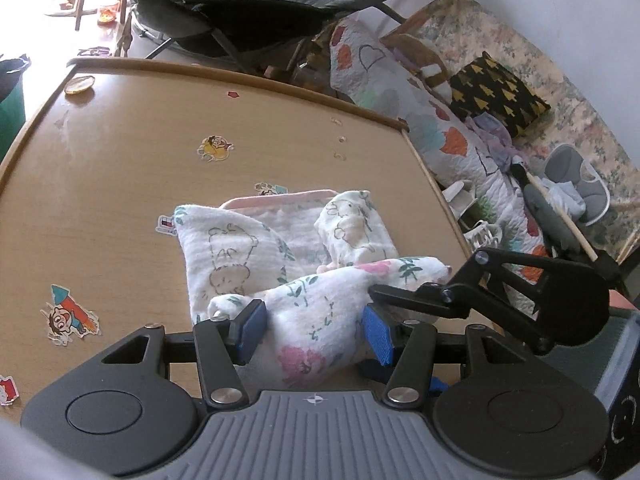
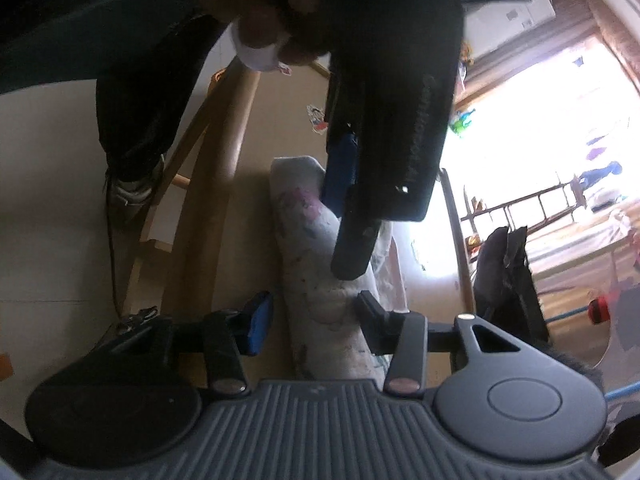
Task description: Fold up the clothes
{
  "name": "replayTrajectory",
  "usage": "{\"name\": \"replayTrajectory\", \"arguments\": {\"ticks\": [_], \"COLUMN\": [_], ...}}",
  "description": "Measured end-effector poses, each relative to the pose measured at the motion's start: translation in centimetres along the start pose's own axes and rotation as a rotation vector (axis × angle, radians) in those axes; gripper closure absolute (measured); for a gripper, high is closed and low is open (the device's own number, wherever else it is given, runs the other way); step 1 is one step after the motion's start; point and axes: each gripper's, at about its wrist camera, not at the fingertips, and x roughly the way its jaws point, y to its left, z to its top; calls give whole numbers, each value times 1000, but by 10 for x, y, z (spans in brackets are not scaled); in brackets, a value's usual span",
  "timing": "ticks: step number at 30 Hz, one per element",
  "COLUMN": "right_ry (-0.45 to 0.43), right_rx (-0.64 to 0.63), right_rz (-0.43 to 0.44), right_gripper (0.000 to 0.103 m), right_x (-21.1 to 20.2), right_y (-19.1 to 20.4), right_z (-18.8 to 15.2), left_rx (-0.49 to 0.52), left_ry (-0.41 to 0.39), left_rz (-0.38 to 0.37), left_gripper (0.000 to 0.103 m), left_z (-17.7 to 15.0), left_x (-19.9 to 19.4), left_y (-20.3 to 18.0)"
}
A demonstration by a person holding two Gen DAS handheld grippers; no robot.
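cloth: white printed muslin garment [image 1: 320, 312], bunched w/ pink flowers + leaf sprigs, heaped at the near edge of the surface [image 1: 120, 184], toward the right corner; a flatter part w/ animal outlines spreads behind it toward the middle.
left tongs: left tongs [image 1: 316, 332] roughly half open, blue pads either side of the bunched roll. Left pad looks to touch the fabric, right pad just beside it. I judge it a loose straddle, not a firm pinch.
right tongs: right tongs [image 2: 310, 316] about mid-open, straddling the same roll further along, seen edge-on from the right wrist cam. A gap shows on the blue-pad side, so not clamped by my reading. In the left cam its dark fingers [image 1: 416, 300] come in from the right, tips touching the cloth.
step: prob. getting two grips on the near roll so I can lift + spread it before folding. A guess from the pose.
do it well: close both on one layer of hem only, not the whole wad; keep the two grips well apart along the same edge; lift level so the cloth hangs flat, then lay it away from the near edge.
risk: the roll sits right at the edge, may slide off if one side slips. Thick bunch = pads may catch extra layers.
clutter: stickers [image 1: 70, 316] on the surface, no obstacle.
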Motion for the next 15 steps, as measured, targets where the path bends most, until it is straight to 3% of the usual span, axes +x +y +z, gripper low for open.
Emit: {"name": "replayTrajectory", "arguments": {"ticks": [6,9,12,15], "right_ry": [44,45,36,25], "right_rx": [70,110,179,241], "right_rz": [78,140,219,306], "right_gripper": [67,69,69,69], "right_x": [5,7,10,14], "right_y": [-19,-33,-50,-67], "right_z": [6,5,0,-7], "left_rx": [43,101,233,456], "left_ry": [-27,-89,-164,-176], "left_rz": [-1,38,91,140], "left_gripper": [46,46,40,39], "left_z": [-4,-6,-6,-10], "left_x": [-1,-12,-31,-42], "left_y": [-3,-10,-22,-37]}}
